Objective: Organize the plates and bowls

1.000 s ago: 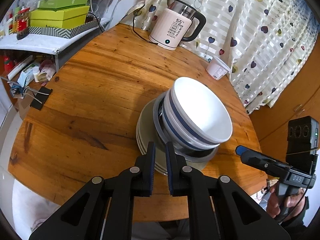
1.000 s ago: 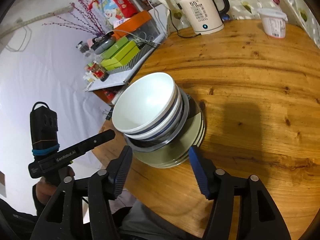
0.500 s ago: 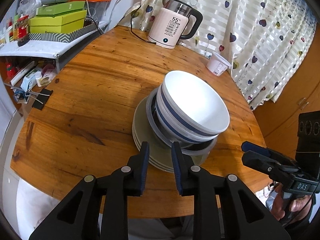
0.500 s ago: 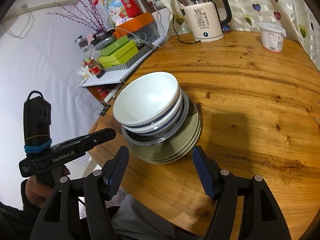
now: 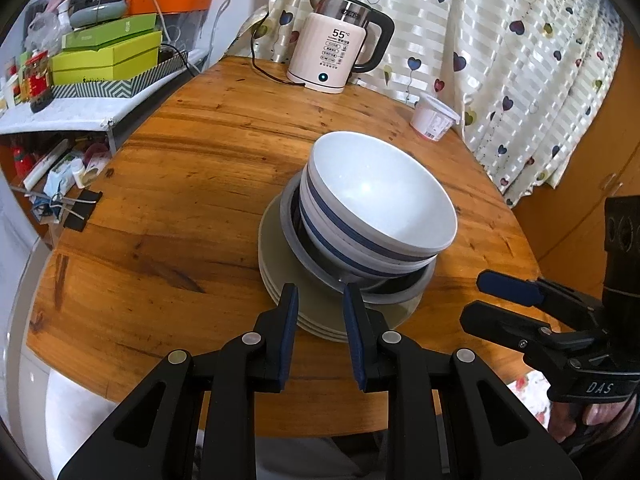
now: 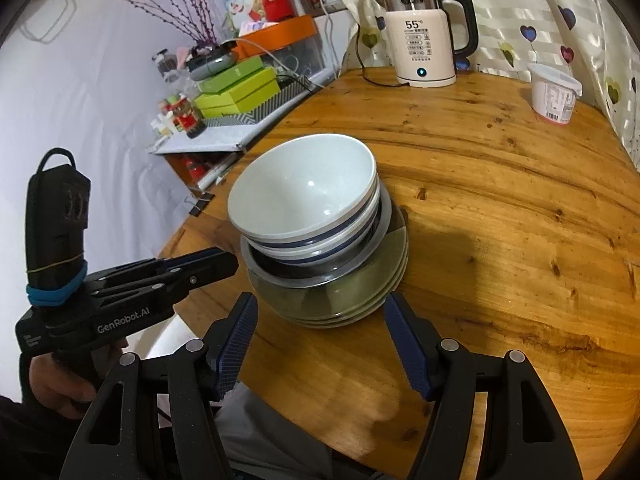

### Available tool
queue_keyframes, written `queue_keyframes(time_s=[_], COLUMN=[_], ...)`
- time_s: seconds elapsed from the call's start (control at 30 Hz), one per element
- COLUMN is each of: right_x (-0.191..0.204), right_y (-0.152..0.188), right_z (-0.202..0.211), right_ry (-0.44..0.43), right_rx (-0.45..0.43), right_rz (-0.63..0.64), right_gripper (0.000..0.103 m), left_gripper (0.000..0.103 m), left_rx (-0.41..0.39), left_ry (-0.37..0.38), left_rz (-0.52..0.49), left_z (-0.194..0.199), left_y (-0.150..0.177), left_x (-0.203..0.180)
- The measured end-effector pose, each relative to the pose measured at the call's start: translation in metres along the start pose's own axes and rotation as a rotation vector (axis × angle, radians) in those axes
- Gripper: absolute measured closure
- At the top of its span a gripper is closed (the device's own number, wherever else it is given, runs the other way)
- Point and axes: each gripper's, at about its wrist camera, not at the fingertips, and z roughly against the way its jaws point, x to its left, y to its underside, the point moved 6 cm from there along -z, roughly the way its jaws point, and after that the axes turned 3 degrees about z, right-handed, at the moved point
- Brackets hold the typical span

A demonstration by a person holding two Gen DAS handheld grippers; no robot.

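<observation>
Two white bowls with a blue band (image 5: 380,200) (image 6: 304,192) are nested in a grey metal bowl (image 5: 400,292) (image 6: 360,256). That bowl sits on a stack of pale green plates (image 5: 280,264) (image 6: 344,312) on the round wooden table (image 5: 180,184). My left gripper (image 5: 320,296) hovers at the near rim of the plates with a narrow gap and nothing pinched. It also shows in the right wrist view as the left gripper (image 6: 228,262), left of the stack. My right gripper (image 6: 320,300) stands wide open, its fingers flanking the plates' near edge without touching.
A cream electric kettle (image 5: 336,56) (image 6: 424,48) with its cord stands at the table's far edge. A white plastic tub (image 5: 434,122) (image 6: 554,94) sits by the heart-print curtain. Green boxes (image 5: 108,56) are stacked on a side shelf at the left. A black binder clip (image 5: 82,210) lies beside the table's left edge.
My left gripper's jaws went from almost shut to a narrow gap. Both views rolled and shifted slightly; the stack of bowls and plates stayed in place.
</observation>
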Motion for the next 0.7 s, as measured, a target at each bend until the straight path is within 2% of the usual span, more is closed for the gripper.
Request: queue_keyframes(time_s=[0.1,0.17,0.2,0.47,0.7], right_x=[0.002,0.002,0.003,0.007,0.008], right_y=[0.000,0.000,0.000,0.005,0.008], right_z=[-0.003,-0.005,-0.006,-0.012,-0.015], right_ry=[0.020,0.030,0.035,0.065,0.089], right_rx=[0.005,0.010,0.013,0.022,0.028], right_rz=[0.013,0.021,0.025,0.064,0.081], right_gripper=[0.036,0.036,0.036,0.036,0.036], left_gripper=[0.075,0.057,0.055,0.049,0.048], left_rx=[0.000,0.002,0.003,-0.004,-0.001], left_ry=[-0.019,-0.024,-0.028,-0.053,-0.096], left_rz=[-0.012,-0.018,-0.023,-0.051,-0.058], left_z=[-0.001,-0.003,-0.003,-0.005,-0.008], left_y=[0.001,0.002,0.002,0.006,0.009], left_x=[0.000,-0.001,-0.002,-0.006,-0.003])
